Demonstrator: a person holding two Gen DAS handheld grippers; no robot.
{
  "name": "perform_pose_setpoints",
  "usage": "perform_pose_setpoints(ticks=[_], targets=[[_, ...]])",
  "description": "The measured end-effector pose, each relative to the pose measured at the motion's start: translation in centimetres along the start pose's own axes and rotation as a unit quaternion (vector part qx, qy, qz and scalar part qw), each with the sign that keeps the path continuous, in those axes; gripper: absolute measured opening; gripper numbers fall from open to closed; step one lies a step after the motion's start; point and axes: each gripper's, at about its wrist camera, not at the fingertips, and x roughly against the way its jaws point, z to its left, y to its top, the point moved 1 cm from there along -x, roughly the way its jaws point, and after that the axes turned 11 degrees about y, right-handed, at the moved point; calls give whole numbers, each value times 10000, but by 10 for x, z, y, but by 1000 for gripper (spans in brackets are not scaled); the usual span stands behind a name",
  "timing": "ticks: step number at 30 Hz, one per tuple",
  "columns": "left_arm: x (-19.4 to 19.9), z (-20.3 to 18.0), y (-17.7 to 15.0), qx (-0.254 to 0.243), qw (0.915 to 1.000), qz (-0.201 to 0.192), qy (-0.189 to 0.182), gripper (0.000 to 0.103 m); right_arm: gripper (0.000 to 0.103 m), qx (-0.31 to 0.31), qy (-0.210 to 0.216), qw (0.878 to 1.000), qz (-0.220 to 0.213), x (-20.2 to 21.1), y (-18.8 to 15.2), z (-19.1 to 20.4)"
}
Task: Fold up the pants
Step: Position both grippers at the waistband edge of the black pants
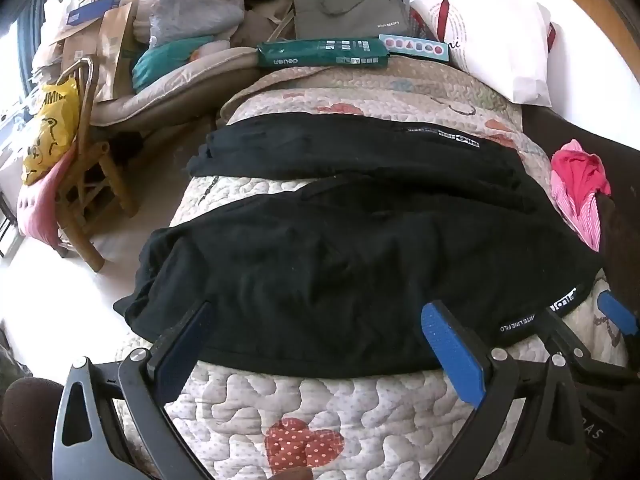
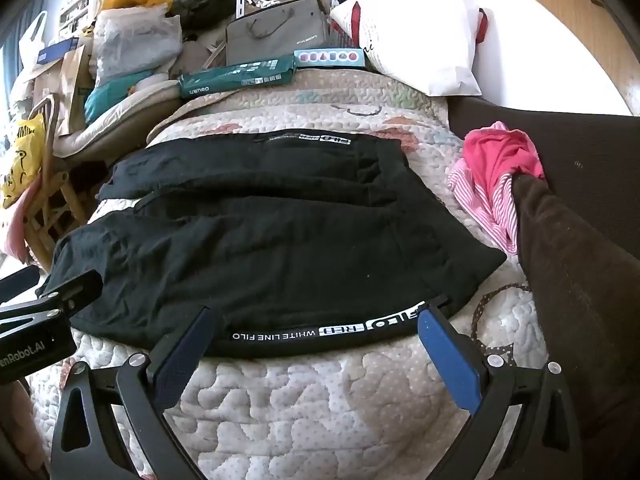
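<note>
Black pants (image 1: 340, 240) lie spread across a quilted bedspread (image 1: 304, 400), both legs running left, with a white-lettered side stripe (image 2: 320, 330) along the near edge. My left gripper (image 1: 320, 312) is open, its fingers astride the near edge of the near leg, holding nothing. My right gripper (image 2: 320, 316) is open, its fingers astride the lettered stripe near the waist end, holding nothing. The right gripper also shows at the right edge of the left wrist view (image 1: 580, 320). The left gripper's body shows at the left of the right wrist view (image 2: 44, 320).
Pink clothes (image 2: 496, 172) lie on a dark surface to the right. A white pillow (image 2: 420, 36), a green box (image 2: 236, 74) and a grey bag (image 2: 276, 34) sit at the far end. A cluttered wooden chair (image 1: 84, 184) stands left of the bed. A dark sleeve (image 2: 576, 288) runs along the right.
</note>
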Motion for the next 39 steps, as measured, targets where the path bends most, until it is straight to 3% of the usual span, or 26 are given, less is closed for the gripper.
perform_pose_setpoints(ticks=[20, 39], targets=[[-3, -6, -1, -51, 10000, 79, -5, 103, 103, 8, 15, 10000, 3, -2, 0, -3], [-28, -9, -9, -98, 9978, 655, 11, 103, 103, -87, 7, 9999, 82, -6, -4, -2]])
